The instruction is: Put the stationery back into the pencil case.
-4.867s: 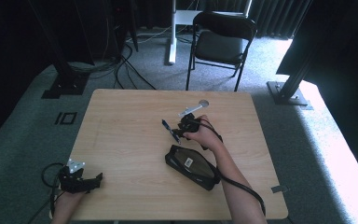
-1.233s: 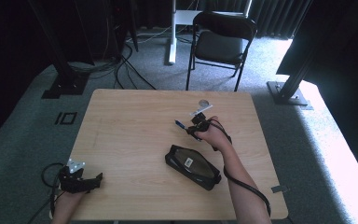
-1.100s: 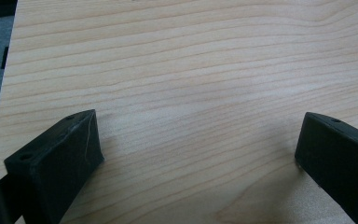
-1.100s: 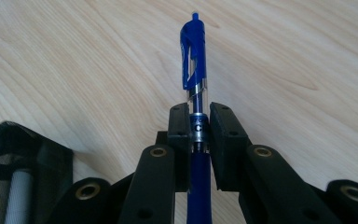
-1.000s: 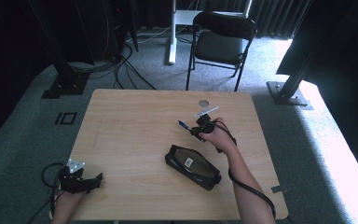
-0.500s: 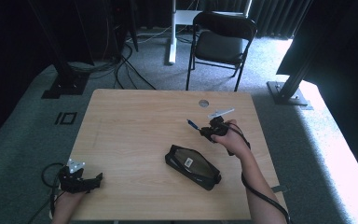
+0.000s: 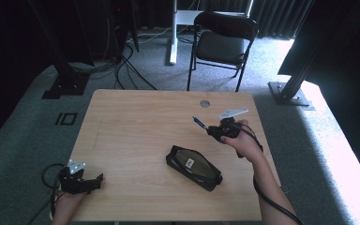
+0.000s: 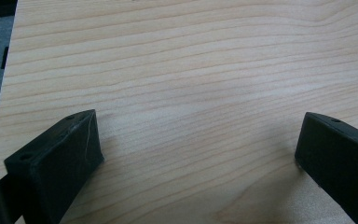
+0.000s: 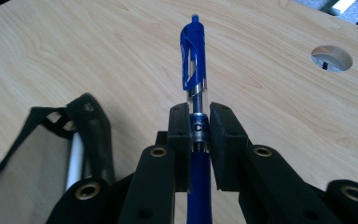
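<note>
**Blue pen clamped above table, pouch lying open-mouthed nearby**

Landmark throughout: the black pouch [image 7: 193, 167].

Under everything, a pale wooden table [image 7: 136, 131], reaching well past the pouch on every side. Beyond the table's far edge, well behind the pouch, a dark folding chair [image 7: 222, 44] on grey carpet.

On the table, right of its middle and toward the near edge: the pouch itself, long and flat, set at a slant. In the right gripper view, seen again [image 9: 42, 149] at lower left, mouth gaping, with a white stick-like thing inside, too little of it visible to name.

Beyond the pouch and to its right, near the table's right edge: right gripper [image 7: 214, 131], held in a hand [image 7: 243, 143], forearm coming up from the bottom edge just right of the pouch. Jaws closed tight on the barrel of a blue pen [image 9: 194, 70]; in the right gripper view, pads pressed on either side of the clear section below the clip. Clip end sticking out past the jaws, up and away from the pouch, clear of the table.

Far to the left of the pouch, at the table's near left corner: left gripper [image 7: 82, 180], low over the wood. Jaws spread wide in the left gripper view, bare table between them.

Farther back than the pen, well beyond the pouch: a small round hole [image 7: 205, 103] in the table.
</note>
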The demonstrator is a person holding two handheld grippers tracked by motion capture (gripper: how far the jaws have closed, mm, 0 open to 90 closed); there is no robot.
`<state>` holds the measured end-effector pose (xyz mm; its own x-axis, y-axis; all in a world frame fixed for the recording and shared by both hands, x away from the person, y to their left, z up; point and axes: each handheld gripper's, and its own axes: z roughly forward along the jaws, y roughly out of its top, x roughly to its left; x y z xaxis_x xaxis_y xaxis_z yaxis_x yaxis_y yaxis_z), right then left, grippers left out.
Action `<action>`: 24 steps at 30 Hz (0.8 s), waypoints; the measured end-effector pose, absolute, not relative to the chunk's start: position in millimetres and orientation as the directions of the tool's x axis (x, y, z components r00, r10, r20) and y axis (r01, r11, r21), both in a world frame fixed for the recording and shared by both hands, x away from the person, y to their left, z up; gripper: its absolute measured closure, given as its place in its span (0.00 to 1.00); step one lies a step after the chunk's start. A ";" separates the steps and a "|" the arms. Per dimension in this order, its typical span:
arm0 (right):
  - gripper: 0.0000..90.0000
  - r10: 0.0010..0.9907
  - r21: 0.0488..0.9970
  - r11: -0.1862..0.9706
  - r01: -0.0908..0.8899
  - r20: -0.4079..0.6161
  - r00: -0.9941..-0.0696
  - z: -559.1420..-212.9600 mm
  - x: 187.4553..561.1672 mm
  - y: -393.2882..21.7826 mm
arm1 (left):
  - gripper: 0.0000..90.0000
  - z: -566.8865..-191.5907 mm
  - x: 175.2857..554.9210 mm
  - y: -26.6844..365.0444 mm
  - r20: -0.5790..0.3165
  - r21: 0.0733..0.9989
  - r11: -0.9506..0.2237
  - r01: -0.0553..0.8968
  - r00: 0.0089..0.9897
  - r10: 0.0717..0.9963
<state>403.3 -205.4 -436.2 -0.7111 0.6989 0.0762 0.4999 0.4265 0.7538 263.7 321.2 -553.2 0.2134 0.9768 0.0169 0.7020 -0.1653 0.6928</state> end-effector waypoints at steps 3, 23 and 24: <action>0.88 0.694 0.766 0.421 0.485 0.073 -0.717 -428.3 395.4 -207.8 | 0.01 -553.2 263.7 321.2 0.017 0.693 -0.165 0.702 0.213 0.977; 0.88 0.633 0.825 0.406 0.392 0.056 -0.773 -403.4 350.5 -202.5 | 0.01 -553.3 263.9 321.2 0.017 0.694 -0.165 0.701 0.213 0.977; 0.88 0.632 0.828 0.402 0.391 0.058 -0.772 -403.1 348.5 -201.4 | 0.01 -553.3 263.9 321.2 0.017 0.694 -0.165 0.701 0.213 0.977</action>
